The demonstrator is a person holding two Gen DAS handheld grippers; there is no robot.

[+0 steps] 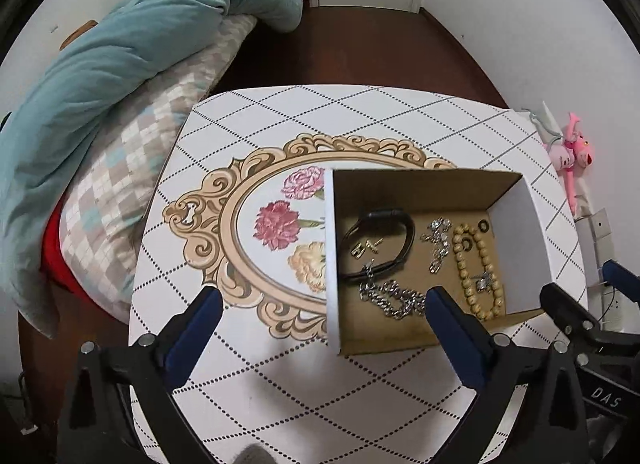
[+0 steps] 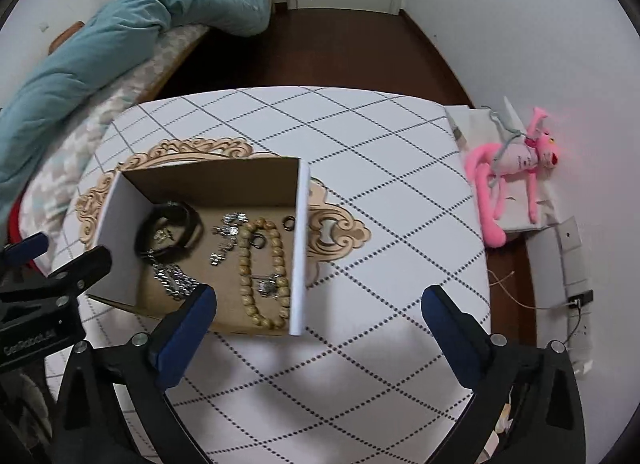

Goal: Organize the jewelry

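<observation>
A cardboard box [image 1: 332,264] [image 2: 300,248] with white outer walls stands on the table. In it lie a black bracelet [image 1: 408,240] [image 2: 188,220], a wooden bead bracelet [image 1: 464,276] [image 2: 246,284], a silver chain [image 1: 394,302] [image 2: 176,282], small silver pieces [image 1: 438,242] [image 2: 226,234], gold earrings [image 1: 366,248] and dark rings [image 1: 484,225] [image 2: 289,221]. My left gripper [image 1: 324,302] is open and empty, above the box's near left corner. My right gripper [image 2: 320,300] is open and empty, above the box's near right corner.
The white table [image 1: 320,384] [image 2: 380,184] has a diamond pattern and a printed floral oval. A bed with a teal quilt [image 1: 120,64] [image 2: 120,32] lies to the left. A pink plush toy [image 2: 516,168] [image 1: 576,152] lies on a ledge at the right.
</observation>
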